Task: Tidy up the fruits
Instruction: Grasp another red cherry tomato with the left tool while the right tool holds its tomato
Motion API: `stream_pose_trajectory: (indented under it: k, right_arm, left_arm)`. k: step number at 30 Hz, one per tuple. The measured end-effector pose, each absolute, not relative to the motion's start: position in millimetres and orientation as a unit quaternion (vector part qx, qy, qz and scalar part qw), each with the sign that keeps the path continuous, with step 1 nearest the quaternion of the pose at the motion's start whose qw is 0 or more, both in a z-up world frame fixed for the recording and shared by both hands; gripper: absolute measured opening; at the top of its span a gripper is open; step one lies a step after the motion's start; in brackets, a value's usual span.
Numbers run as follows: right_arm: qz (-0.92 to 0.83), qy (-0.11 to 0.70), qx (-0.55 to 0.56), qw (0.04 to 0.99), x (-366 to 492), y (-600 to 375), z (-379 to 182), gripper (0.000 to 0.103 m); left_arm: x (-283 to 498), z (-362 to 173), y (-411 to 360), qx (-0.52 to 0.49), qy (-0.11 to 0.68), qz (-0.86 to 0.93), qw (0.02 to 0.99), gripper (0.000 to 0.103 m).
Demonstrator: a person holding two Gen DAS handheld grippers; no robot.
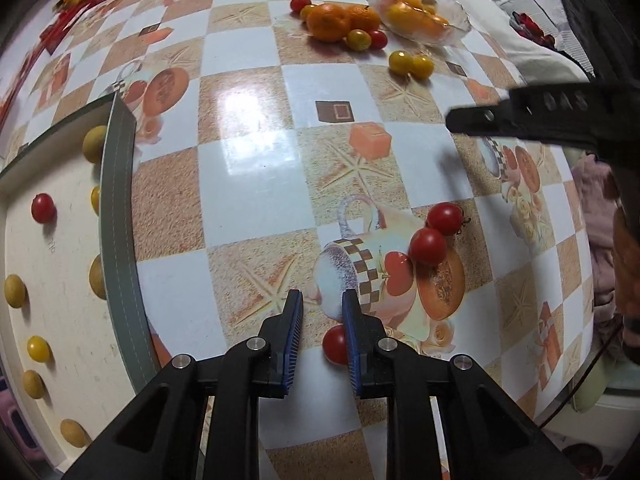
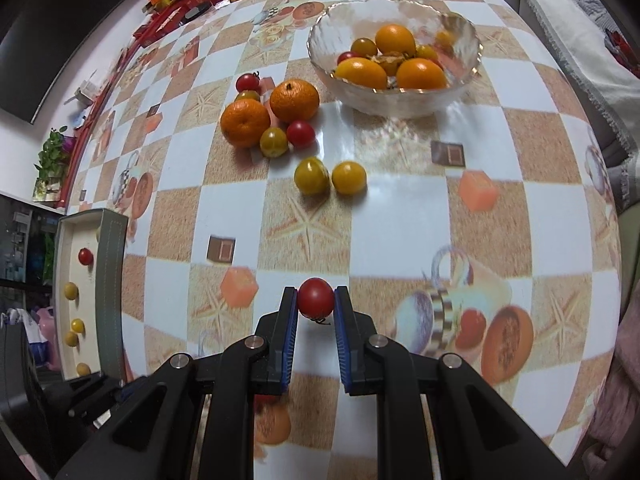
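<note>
Held: one red cherry tomato (image 2: 316, 298), pinched in my right gripper (image 2: 316, 300). Left gripper (image 1: 322, 304) narrow, empty. Tray (image 1: 116, 208) partly filled; oranges (image 2: 294, 100) unsorted.

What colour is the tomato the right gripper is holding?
Red; the tomato shows best in the right wrist view, between the right gripper pads.

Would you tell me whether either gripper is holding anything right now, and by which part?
The right gripper pinches a red cherry tomato across its sides at the fingertips. The left gripper holds nothing.
</note>
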State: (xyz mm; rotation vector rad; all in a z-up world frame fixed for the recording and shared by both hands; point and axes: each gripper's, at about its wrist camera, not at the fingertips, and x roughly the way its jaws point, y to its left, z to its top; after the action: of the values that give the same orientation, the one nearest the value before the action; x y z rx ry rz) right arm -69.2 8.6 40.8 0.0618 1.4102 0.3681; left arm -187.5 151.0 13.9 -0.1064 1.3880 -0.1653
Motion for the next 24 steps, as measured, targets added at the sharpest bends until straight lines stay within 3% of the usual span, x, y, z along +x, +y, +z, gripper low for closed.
stream_pose_trajectory:
  k: [14, 15, 16, 18, 24]
  right_arm:
    - [0.170, 0.659, 0.042, 0.731, -110, 2, 53, 0.020]
    - [0.169, 0.659, 0.042, 0.731, -112, 1, 53, 0.020]
    - [0.168, 0.660, 0.043, 0.731, -113, 0, 54, 0.020]
    - [0.166, 0.660, 0.045, 0.731, -116, -2, 54, 0.020]
    - [0.158, 0.663, 0.050, 0.730, -122, -10, 53, 0.020]
  left_arm:
    - [-196, 34, 159, -0.041, 0.626, -0.098, 0.773, 0.023]
    - [-198, 35, 156, -0.037, 0.625, -0.104, 0.773, 0.026]
    - [-198, 36, 152, -0.032, 0.624, -0.110, 0.773, 0.049]
    - [-200, 39, 145, -0.019, 0.611, -0.101, 0.785, 0.081]
    - [-196, 31, 132, 0.012, 0.615, -0.093, 0.783, 0.081]
